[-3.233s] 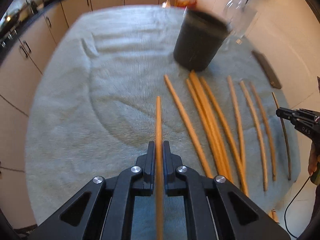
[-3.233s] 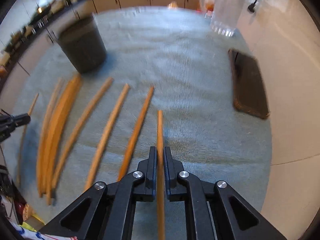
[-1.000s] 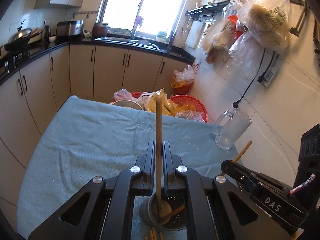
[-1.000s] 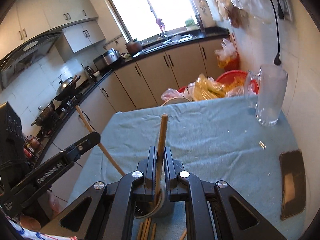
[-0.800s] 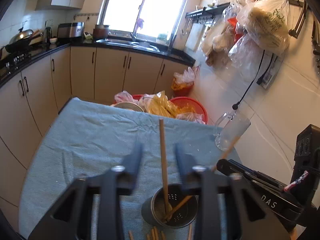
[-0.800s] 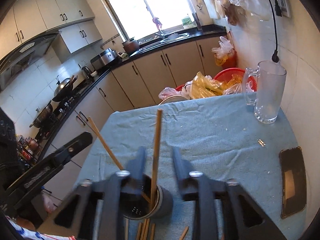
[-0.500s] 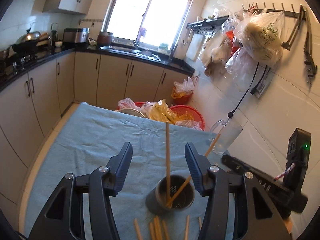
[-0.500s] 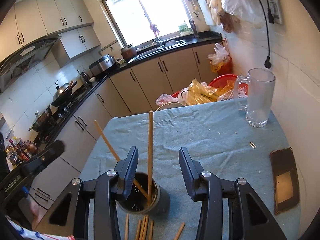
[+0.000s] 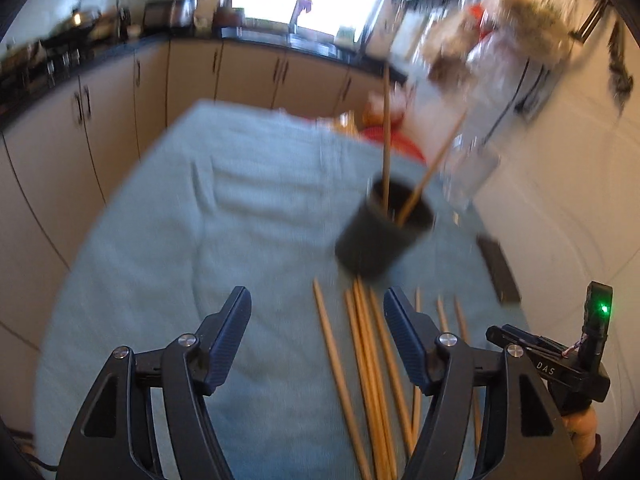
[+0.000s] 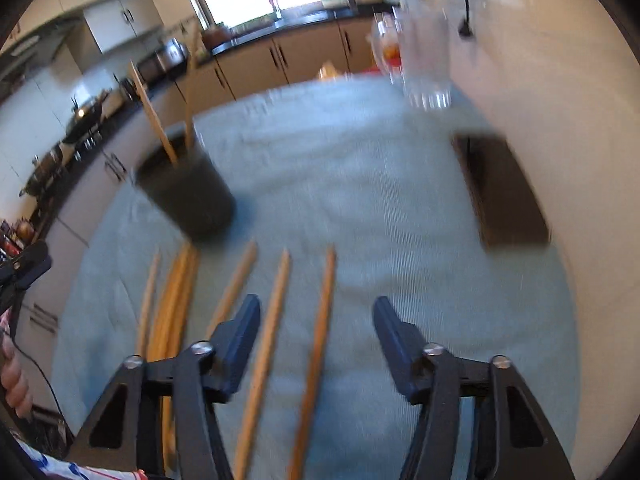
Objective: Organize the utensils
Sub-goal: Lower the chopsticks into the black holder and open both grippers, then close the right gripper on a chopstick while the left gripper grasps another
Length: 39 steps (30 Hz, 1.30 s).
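While two chopsticks already stand in the dark holder, the step in hand looks like the reach for the next ones from the loose row lying on the cloth-covered surface. Both tongs are empty and their jaws are opening. The left tongs hang above the near ends of the bundle of chopsticks, with several sticks showing between the spread jaws but none touched by the pads. The right tongs hang over the sticks at the right end of the row; one chopstick runs up between the jaws, a second lies close along the left jaw, and neither is gripped. The holder stands toward the middle of the surface, just beyond the far tips of the row; a glass mug sits at the far right corner and a flat dark object lies along the right edge. Both views are blurred, so fine contact is hard to judge. Next, each pair of tongs likely needs to drop lower, straddle one single stick near its near end, and close; the tightly packed bundle under the left tongs makes catching two at once the likely slip.
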Tool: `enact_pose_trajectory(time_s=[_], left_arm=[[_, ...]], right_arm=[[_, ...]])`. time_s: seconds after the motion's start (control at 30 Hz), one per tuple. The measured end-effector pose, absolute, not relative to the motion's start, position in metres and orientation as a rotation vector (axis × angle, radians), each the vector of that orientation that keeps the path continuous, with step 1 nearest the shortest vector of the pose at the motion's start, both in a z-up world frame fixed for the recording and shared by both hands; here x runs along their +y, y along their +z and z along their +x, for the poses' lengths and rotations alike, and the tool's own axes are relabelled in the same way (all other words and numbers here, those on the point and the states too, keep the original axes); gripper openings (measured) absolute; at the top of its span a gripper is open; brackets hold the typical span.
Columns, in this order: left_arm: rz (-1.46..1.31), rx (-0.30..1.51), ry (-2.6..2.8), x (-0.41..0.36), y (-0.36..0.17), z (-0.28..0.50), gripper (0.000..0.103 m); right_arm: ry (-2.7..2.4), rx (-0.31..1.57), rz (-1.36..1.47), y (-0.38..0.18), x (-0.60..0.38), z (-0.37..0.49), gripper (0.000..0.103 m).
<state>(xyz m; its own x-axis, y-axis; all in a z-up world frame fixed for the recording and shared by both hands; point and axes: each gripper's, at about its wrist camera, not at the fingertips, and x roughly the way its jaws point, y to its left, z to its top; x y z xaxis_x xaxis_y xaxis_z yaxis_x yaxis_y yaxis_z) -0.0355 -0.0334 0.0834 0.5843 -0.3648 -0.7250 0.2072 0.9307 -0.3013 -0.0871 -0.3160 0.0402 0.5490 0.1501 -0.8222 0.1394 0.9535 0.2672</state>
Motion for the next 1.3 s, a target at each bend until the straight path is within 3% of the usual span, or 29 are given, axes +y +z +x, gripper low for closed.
enact_pose_trajectory(time_s=[0.37, 0.5, 0.67, 1.0, 1.3], left_arm=[[-0.048, 1.098, -0.36, -0.082, 0.017, -0.025, 0.039], [-0.006, 1.16, -0.364, -0.093, 0.003, -0.02, 0.009], [0.035, 1.147, -0.367, -0.094, 0.0, -0.025, 0.008], [0.16, 1.197, -0.374, -0.062, 0.006, -0.044, 0.008], [0.235, 1.27, -0.386, -0.081, 0.006, -0.027, 0.008]], right_arm=[[0.026, 1.077, 0.268, 0.009, -0.301, -0.097, 0.036], [0.015, 1.08, 0.233, 0.01, -0.295, -0.093, 0.028], [-0.003, 1.091, 0.192, 0.009, -0.293, -0.09, 0.011], [-0.005, 1.195, 0.236, 0.01, -0.32, -0.114, 0.009], [-0.005, 1.303, 0.175, 0.01, -0.318, -0.088, 0.013]])
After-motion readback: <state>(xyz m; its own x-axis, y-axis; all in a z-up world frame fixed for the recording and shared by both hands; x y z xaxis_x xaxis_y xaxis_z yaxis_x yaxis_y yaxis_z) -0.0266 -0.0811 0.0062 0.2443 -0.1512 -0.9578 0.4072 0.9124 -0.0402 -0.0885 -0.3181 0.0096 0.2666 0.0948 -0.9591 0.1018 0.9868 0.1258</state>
